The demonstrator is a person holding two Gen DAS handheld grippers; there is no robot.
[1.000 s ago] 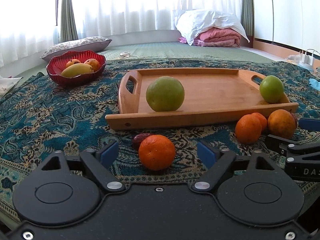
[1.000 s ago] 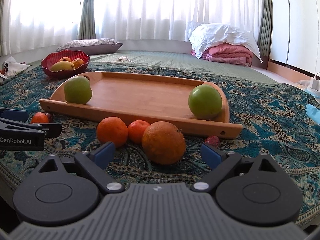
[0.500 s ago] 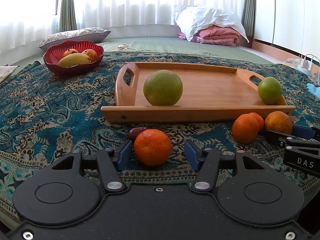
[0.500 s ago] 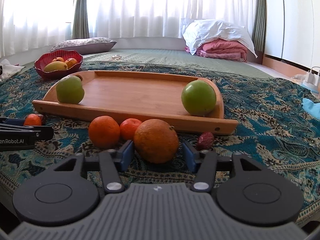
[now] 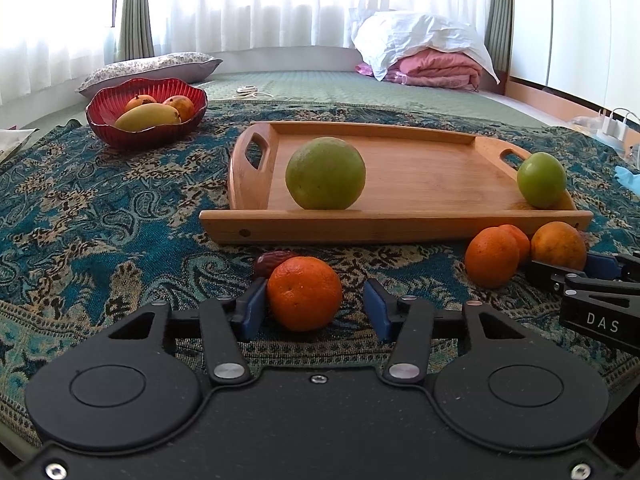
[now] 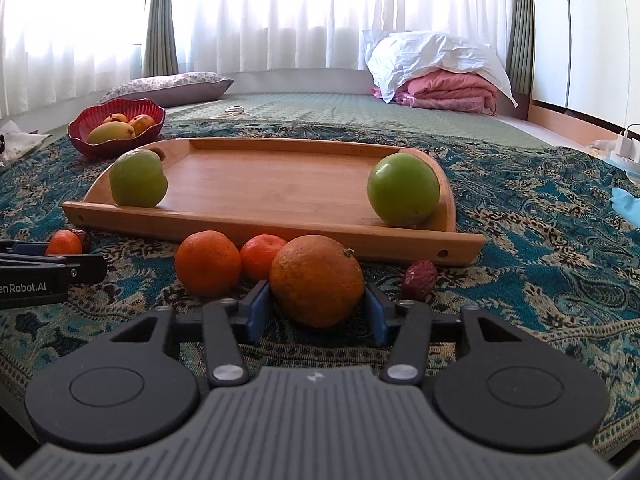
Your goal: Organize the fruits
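Note:
My left gripper (image 5: 314,306) straddles a small orange (image 5: 304,293) on the patterned cloth; its left pad touches the fruit, a gap remains at the right pad. My right gripper (image 6: 316,312) has both pads against a large orange (image 6: 317,280). A wooden tray (image 5: 400,230) beyond holds a large green fruit (image 5: 325,173) at its left and a smaller green fruit (image 5: 541,179) at its right. Two more oranges (image 6: 208,262) lie in front of the tray. A dark date (image 5: 274,262) lies behind the small orange, another date (image 6: 419,279) right of the large orange.
A red bowl (image 5: 120,128) with mangoes stands at the far left on the blue patterned cloth (image 5: 100,220). A pillow (image 5: 152,66) and folded bedding (image 5: 432,60) lie behind. A blue item (image 6: 626,204) lies at the right edge.
Both grippers moved forward and narrowed around their oranges: the left around the small orange, the right closing onto the large orange.

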